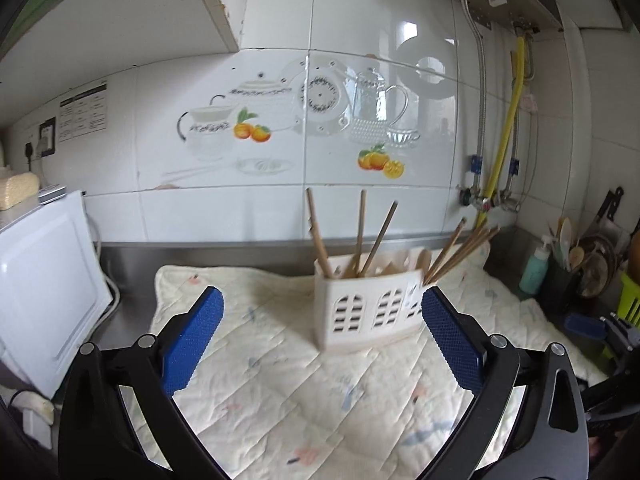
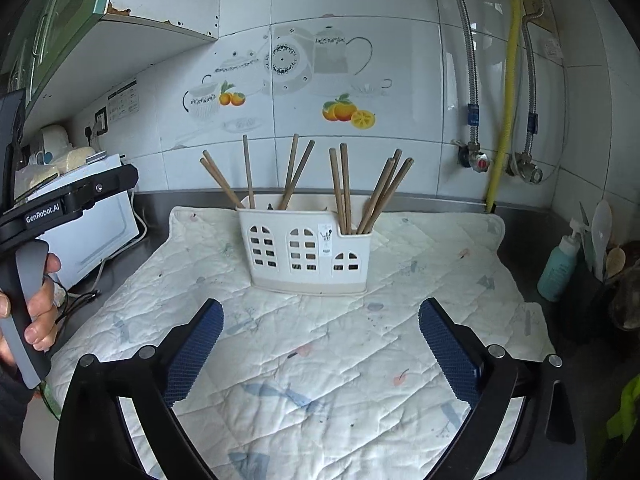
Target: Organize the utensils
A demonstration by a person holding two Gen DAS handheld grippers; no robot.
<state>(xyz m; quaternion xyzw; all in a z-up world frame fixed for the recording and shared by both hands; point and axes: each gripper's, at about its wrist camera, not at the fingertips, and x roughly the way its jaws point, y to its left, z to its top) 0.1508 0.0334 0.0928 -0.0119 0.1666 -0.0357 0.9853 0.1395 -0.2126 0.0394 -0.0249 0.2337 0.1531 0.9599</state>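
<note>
while both tools hang above the counter with nothing between their pads, the entry reads as follows.

near: right gripper (image 2: 320, 344), blue pads spread wide, holding nothing; left gripper (image 1: 322, 332), likewise spread wide and bare. its body shows at the left edge of the right wrist view, gripped by the person's left hand (image 2: 38, 312), with the legible mark "genrobot.ai" on the housing.

middle: quilted mat (image 2: 320, 360), pale with small prints, covering the steel counter. no loose utensil shows on it.

beyond: white utensil holder (image 2: 306, 252) with arched cut-outs, upright near the mat's far edge, a small sticker on its front too small to read. wooden chopsticks (image 2: 344, 188) stand in several compartments, leaning at scattered angles.

far: white microwave (image 2: 88, 224) to the left; teal bottle (image 2: 558, 268) to the right; tiled wall with a printed chart, text unreadable.

judgement: sorting appears near its end or between picks. the next move probably calls for closing on a stray chopstick's upper shaft and gathering like with like.
</note>
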